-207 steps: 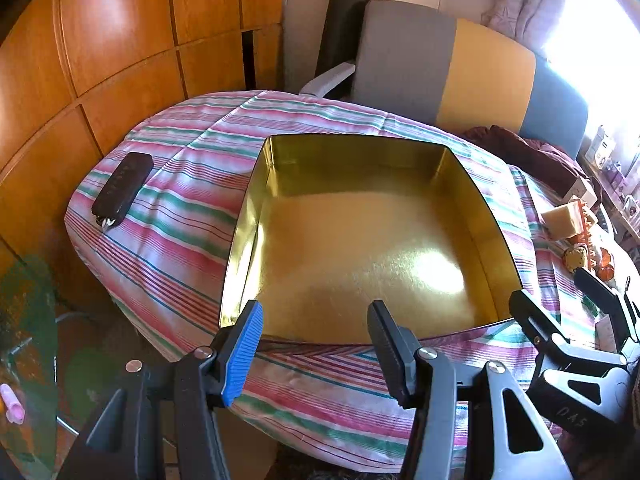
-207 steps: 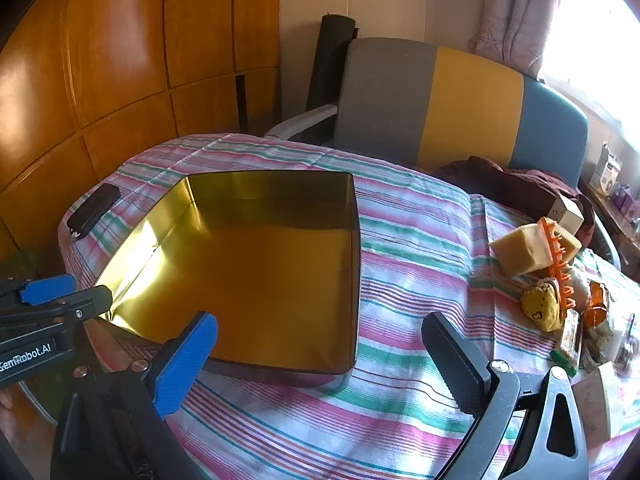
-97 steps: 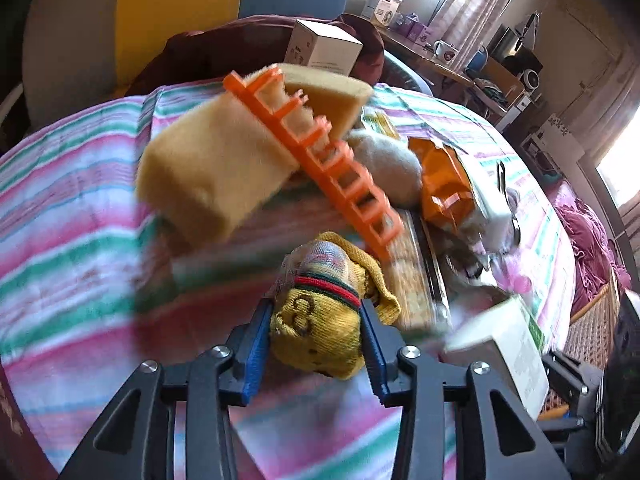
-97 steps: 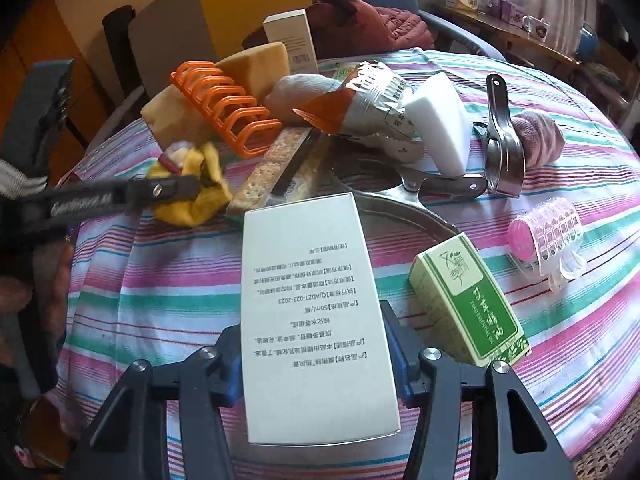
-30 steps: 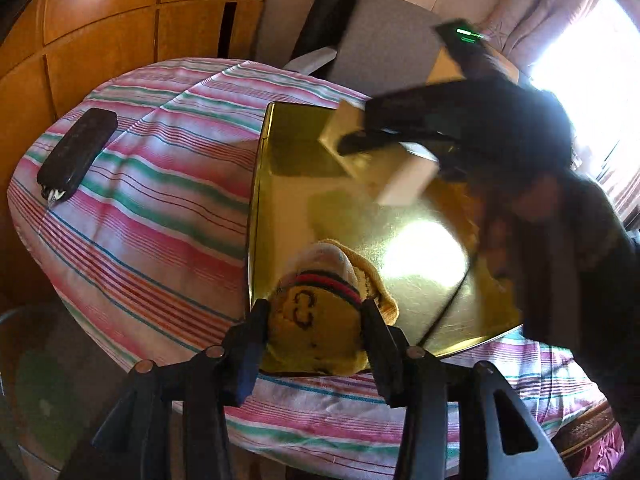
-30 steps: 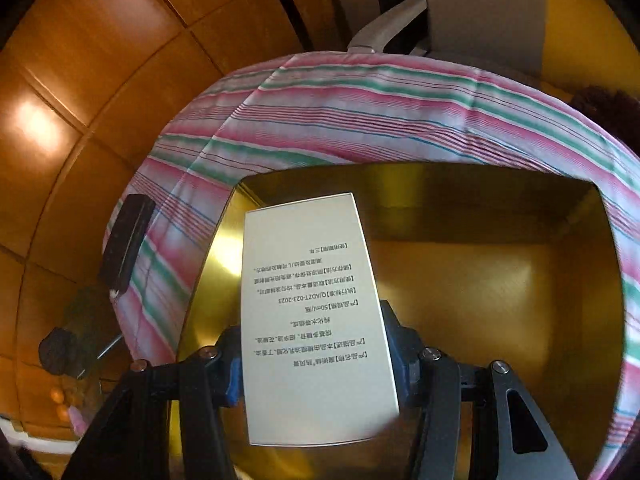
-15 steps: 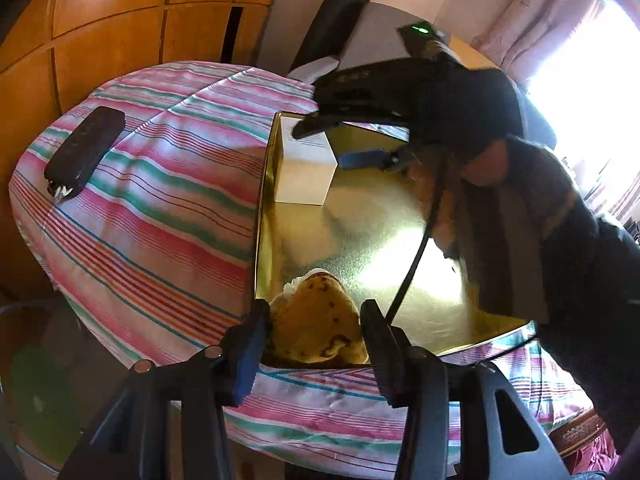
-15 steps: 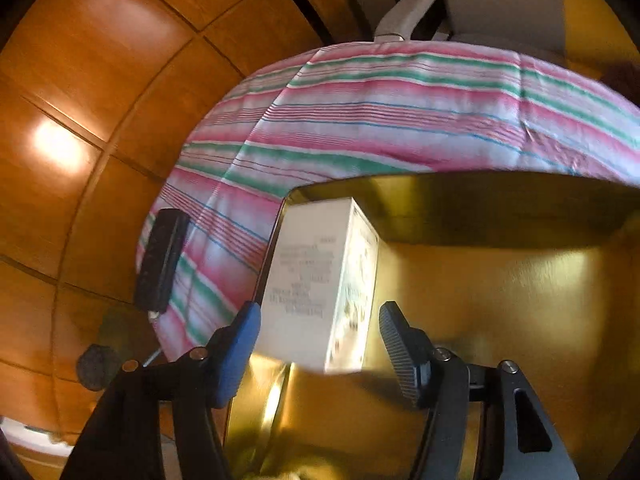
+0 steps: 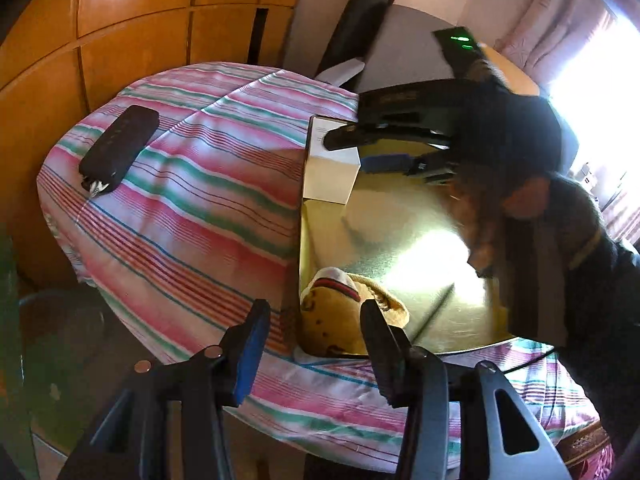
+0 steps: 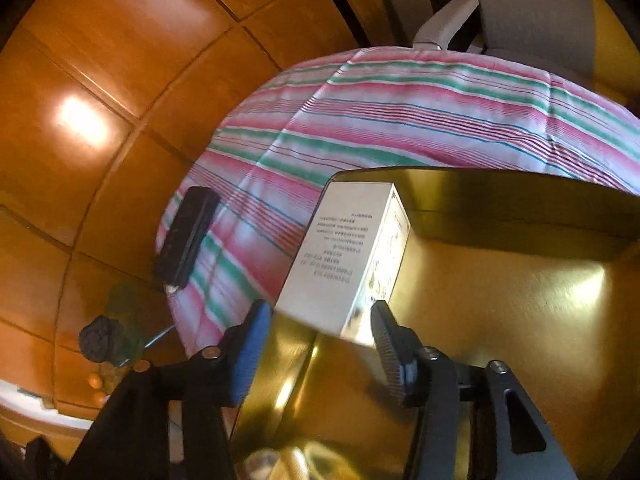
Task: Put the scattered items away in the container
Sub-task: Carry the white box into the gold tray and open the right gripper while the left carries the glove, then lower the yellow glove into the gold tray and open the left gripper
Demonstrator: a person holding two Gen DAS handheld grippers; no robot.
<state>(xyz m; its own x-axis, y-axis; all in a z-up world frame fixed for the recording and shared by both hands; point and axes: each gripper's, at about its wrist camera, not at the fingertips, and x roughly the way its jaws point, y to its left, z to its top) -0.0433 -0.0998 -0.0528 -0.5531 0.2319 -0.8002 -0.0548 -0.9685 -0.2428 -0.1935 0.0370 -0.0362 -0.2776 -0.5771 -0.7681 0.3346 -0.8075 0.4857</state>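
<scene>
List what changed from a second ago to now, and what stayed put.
Both grippers let go. The left gripper opened and released the yellow sock, now lying in the gold tin's near corner. The right gripper opened and left the white box standing against the tin's far-left wall. The tin and the black remote on the striped cloth did not move.

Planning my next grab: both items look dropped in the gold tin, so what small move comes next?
Probably lift both grippers clear. The left gripper stands open around the yellow sock, the right gripper open by the white box, both resting in the gold tin.
</scene>
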